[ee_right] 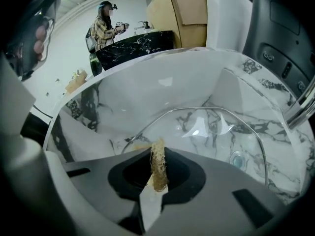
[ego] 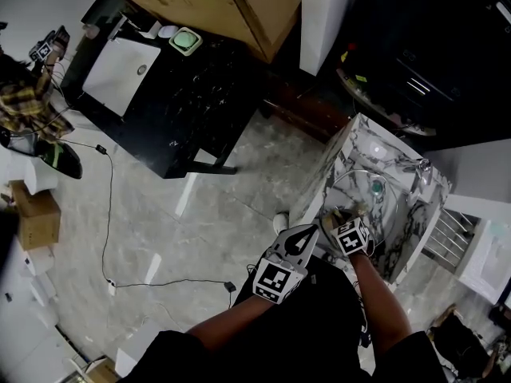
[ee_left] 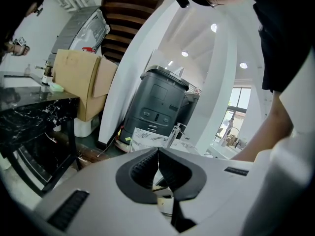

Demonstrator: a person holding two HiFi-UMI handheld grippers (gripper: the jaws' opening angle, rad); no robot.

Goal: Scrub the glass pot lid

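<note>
Right gripper [ee_right: 157, 157]: its fingers are clamped on a thin, straw-coloured fibrous scrubber [ee_right: 158, 168], which stands on edge between them with its frayed tip poking forward. Just past that tip, slightly lower and to the right, is the near rim of the round glass pot lid [ee_right: 206, 132]. The lid rests inside a white marble-patterned sink [ee_right: 147, 90]. Its small knob [ee_right: 236, 159] shows through the glass towards the right. A chrome tap [ee_right: 301, 104] rises at the sink's far right edge.

Left gripper [ee_left: 158, 154]: its fingers are pressed together with nothing between them. They point away over the room, not at the lid.

From the head view, the right gripper [ego: 345, 223] hovers over the sink's near edge, while the left gripper [ego: 306, 234] hangs just beside the sink's left wall, outside it. The right hand is clearly nearer the lid. A short push forward and down would likely put the scrubber on the glass.
</note>
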